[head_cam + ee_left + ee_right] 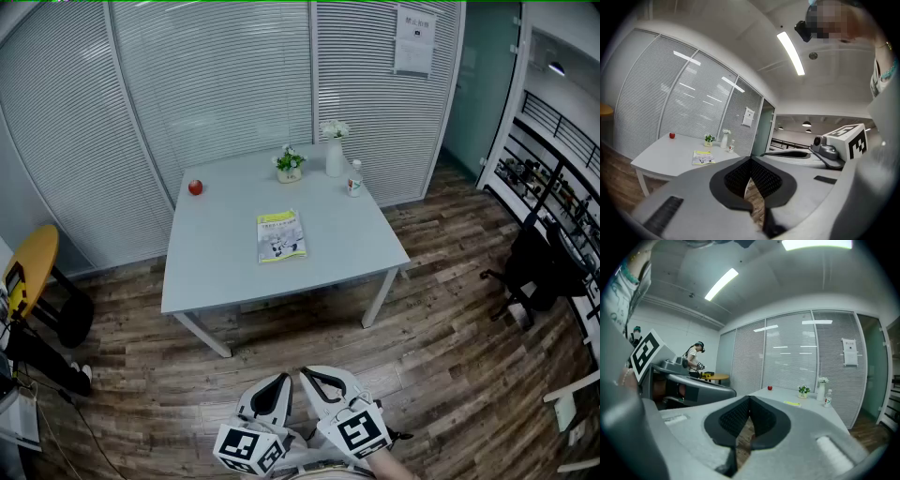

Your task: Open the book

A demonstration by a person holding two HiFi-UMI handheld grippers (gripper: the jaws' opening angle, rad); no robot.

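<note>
A closed book [280, 235] with a yellow-green and white cover lies flat near the middle of the pale grey table [216, 272]. It shows small in the left gripper view [703, 157] and as a thin strip in the right gripper view [792, 403]. Both grippers hang low at the bottom of the head view, well short of the table over the wooden floor. My left gripper [281, 382] is shut with nothing in it, its jaws meeting at their tips [750, 161]. My right gripper [307, 375] is likewise shut and empty [750, 399].
On the table's far side stand a red apple [195, 187], a small potted plant [289, 163], a white vase with flowers [335, 152] and a small bottle [354, 178]. A round yellow table [28, 270] stands left, a black office chair [536, 267] right. Another person [693, 357] stands beyond.
</note>
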